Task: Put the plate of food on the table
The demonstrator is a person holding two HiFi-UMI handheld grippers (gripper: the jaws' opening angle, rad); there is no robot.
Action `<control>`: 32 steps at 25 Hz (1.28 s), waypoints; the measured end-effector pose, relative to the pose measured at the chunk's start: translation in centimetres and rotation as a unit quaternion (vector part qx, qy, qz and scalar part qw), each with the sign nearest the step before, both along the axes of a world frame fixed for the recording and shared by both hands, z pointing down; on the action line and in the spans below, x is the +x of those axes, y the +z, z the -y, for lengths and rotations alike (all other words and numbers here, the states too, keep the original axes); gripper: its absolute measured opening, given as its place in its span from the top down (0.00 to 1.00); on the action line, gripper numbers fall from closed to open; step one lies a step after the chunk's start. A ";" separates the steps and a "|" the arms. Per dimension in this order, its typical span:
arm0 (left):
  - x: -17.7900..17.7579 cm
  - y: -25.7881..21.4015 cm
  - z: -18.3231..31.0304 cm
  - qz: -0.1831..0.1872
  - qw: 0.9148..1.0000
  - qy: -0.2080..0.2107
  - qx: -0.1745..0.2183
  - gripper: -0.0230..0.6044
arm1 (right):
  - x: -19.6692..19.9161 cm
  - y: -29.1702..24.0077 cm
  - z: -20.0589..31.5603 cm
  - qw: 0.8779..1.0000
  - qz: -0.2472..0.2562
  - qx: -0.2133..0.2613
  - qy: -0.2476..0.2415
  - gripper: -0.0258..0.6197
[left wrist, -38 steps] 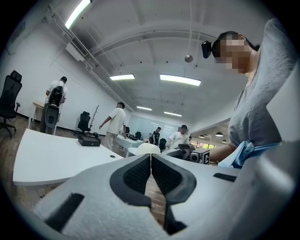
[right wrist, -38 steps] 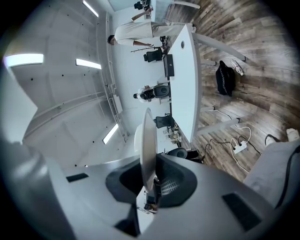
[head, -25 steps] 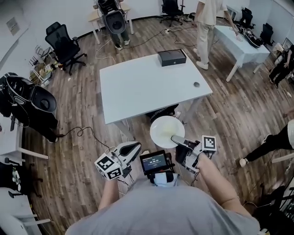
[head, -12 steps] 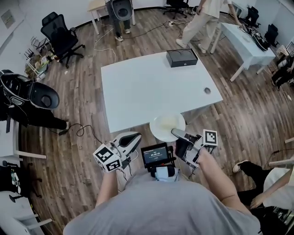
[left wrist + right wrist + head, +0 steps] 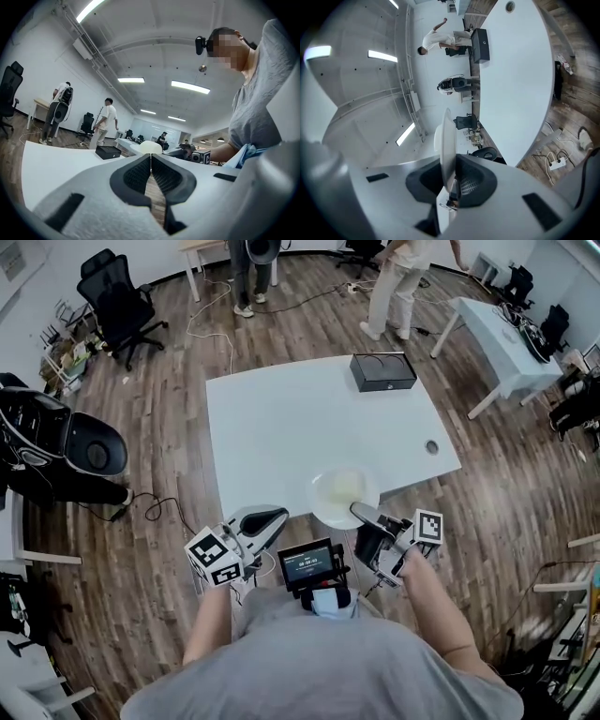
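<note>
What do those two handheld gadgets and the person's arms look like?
The left tool and right tool are light grey shells with black ribbed pads, each bearing a white cube of black square markers. The person wears a short-sleeved grey T-shirt.

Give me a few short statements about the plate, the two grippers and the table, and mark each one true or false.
1. The right gripper is shut on the rim of the plate. True.
2. The left gripper holds the black box. False: the left gripper is shut and empty, and the box sits on the table.
3. The plate lies free in the middle of the table. False: it is held at the table's near edge, with the right gripper on it.
4. The box is on the far side of the table from the person. True.
</note>
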State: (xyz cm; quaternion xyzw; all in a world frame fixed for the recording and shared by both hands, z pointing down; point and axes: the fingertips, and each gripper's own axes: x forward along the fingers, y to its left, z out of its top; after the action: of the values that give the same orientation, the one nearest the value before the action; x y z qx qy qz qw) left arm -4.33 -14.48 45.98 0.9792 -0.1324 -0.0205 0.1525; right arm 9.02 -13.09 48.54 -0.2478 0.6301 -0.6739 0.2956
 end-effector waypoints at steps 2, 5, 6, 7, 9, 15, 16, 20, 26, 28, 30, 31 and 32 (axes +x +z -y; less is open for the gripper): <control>0.2 0.1 0.7 -0.005 1.000 -0.001 -0.003 0.93 | 0.1 0.2 1.2 1.000 -0.004 0.003 -0.005 0.88; 0.5 1.0 1.1 -0.011 1.000 -0.007 -0.023 0.93 | 0.3 0.9 3.2 1.000 -0.005 0.005 -0.017 0.88; 0.6 1.4 1.1 -0.008 1.000 -0.008 -0.026 0.93 | 0.3 1.2 4.0 1.000 -0.006 0.006 -0.022 0.88; 0.8 1.7 1.2 -0.003 1.000 -0.008 -0.025 0.93 | 0.3 1.6 4.8 1.000 -0.007 0.006 -0.029 0.88; 1.1 2.0 1.5 0.004 1.000 -0.014 -0.027 0.93 | 0.3 2.5 6.6 0.999 -0.004 0.007 -0.044 0.88; 0.1 3.0 2.7 -0.004 0.997 -0.059 -0.056 0.93 | -0.2 6.7 11.7 0.996 -0.013 0.026 -0.082 0.88; -0.3 3.3 3.0 -0.003 0.996 -0.068 -0.060 0.93 | -0.5 7.8 12.5 0.996 -0.014 0.024 -0.085 0.88; -1.4 4.3 4.1 0.001 0.993 -0.093 -0.072 0.93 | -1.1 12.2 15.2 0.996 -0.017 0.002 -0.086 0.88; -1.9 5.4 4.5 0.014 0.991 -0.105 -0.087 0.93 | -2.2 17.8 16.9 0.994 -0.030 -0.019 -0.107 0.88; -2.1 5.7 4.5 0.016 0.990 -0.107 -0.095 0.93 | -2.4 19.2 17.2 0.993 -0.031 -0.033 -0.106 0.88; -2.2 6.0 4.6 0.015 0.989 -0.107 -0.104 0.93 | -2.6 20.2 17.5 0.993 -0.037 -0.046 -0.104 0.88; -2.2 6.2 4.6 0.015 0.988 -0.107 -0.107 0.93 | -2.6 20.7 17.7 0.992 -0.041 -0.052 -0.104 0.88; -2.2 6.4 4.7 0.015 0.988 -0.106 -0.110 0.93 | -2.7 21.2 17.8 0.992 -0.045 -0.058 -0.104 0.88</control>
State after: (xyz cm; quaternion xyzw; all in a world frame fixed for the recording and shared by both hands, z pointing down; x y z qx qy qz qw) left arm -6.51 -19.21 52.40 0.9371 -0.2391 -0.0072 0.2542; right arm 6.29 -30.92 69.78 -0.2273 0.6247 -0.7250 0.1801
